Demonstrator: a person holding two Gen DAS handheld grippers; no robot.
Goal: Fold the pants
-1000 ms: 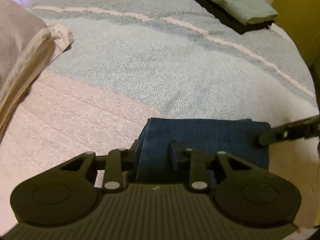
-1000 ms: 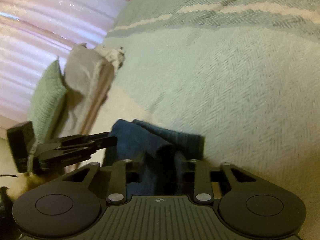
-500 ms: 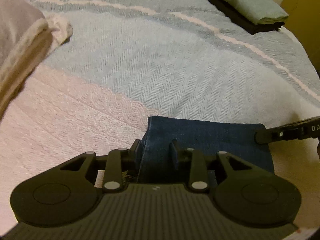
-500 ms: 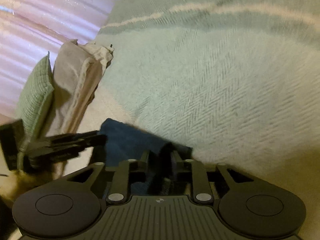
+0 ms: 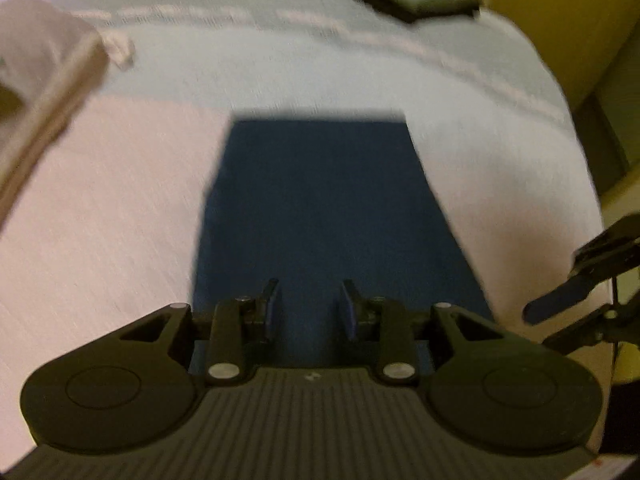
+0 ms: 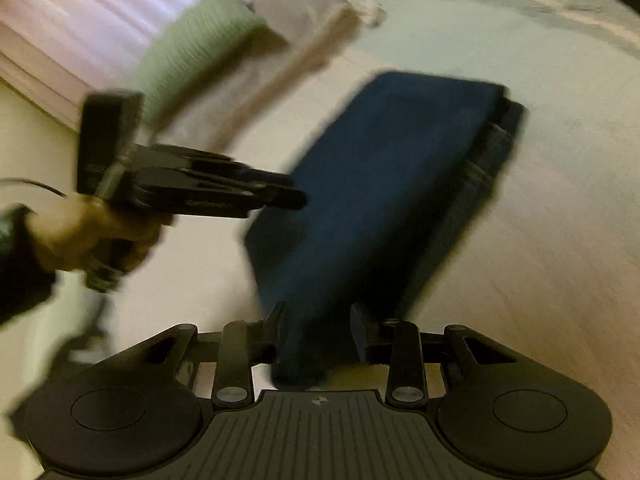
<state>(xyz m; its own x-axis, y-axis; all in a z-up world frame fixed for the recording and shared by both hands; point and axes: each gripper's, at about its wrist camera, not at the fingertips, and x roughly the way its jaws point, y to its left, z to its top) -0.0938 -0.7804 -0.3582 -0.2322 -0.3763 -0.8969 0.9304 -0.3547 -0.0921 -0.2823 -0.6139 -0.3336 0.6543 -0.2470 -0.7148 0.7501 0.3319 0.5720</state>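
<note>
Folded dark-blue denim pants (image 5: 320, 208) lie flat on the bed (image 5: 100, 220) just ahead of my left claw (image 5: 308, 310), jaws apart, empty. Right claw (image 6: 320, 328) is opening around a corner. Heavy, floppy cloth; I'd grip the thick folded edge.

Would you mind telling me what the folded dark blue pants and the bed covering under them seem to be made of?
The folded dark blue pants look like denim: matte indigo cloth, with a stitched seam along the edge in the right wrist view, though blur hides the weave. The pale bed covering looks like soft, matte woven or quilted fabric; its texture is too blurred to settle.
</note>
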